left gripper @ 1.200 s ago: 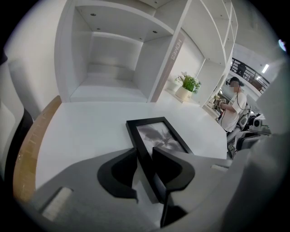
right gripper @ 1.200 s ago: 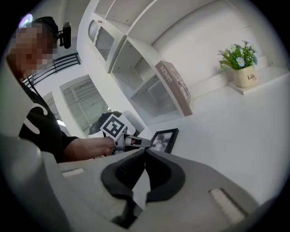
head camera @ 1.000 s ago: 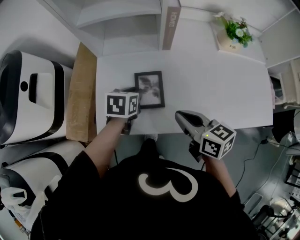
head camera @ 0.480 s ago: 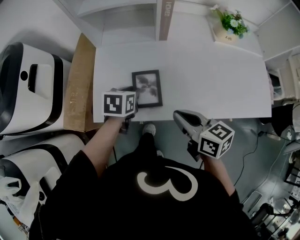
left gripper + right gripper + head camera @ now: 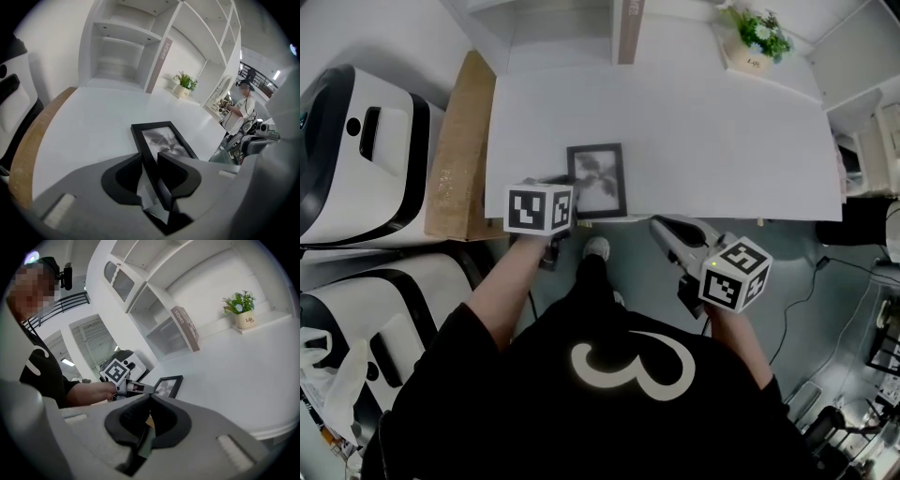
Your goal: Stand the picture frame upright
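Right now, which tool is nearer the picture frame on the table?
Left. The left tool is clamped on the picture frame at its left edge. The right tool, shut and empty, sits off the table, right of the frame, apart from it.

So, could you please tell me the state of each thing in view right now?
picture frame: lying flat, face up, near the front edge of the table.
left gripper: jaws shut on the picture frame's edge.
right gripper: jaws together, empty, apart from the picture frame.
potted plant: upright at the back.
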The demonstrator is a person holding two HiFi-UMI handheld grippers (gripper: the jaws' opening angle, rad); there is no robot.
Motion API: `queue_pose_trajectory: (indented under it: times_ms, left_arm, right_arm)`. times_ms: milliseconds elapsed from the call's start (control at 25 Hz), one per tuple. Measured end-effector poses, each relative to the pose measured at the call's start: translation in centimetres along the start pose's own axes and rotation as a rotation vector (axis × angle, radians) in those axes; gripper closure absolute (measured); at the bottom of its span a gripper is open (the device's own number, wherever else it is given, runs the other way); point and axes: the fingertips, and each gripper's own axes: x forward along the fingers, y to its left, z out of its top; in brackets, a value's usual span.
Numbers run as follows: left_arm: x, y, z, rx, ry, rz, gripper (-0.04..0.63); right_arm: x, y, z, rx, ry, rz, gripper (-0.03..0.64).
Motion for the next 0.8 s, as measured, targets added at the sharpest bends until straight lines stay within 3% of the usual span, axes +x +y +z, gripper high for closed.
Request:
queue_pose_trajectory:
  times_ms: [800]
  left_arm:
    - [-2.1,-1.4,-3.8,0.011,0.029,0.018,0.482]
  right_arm:
    - [-1.7,2.9,-3.1,-0.019,0.018,0.036,0.614]
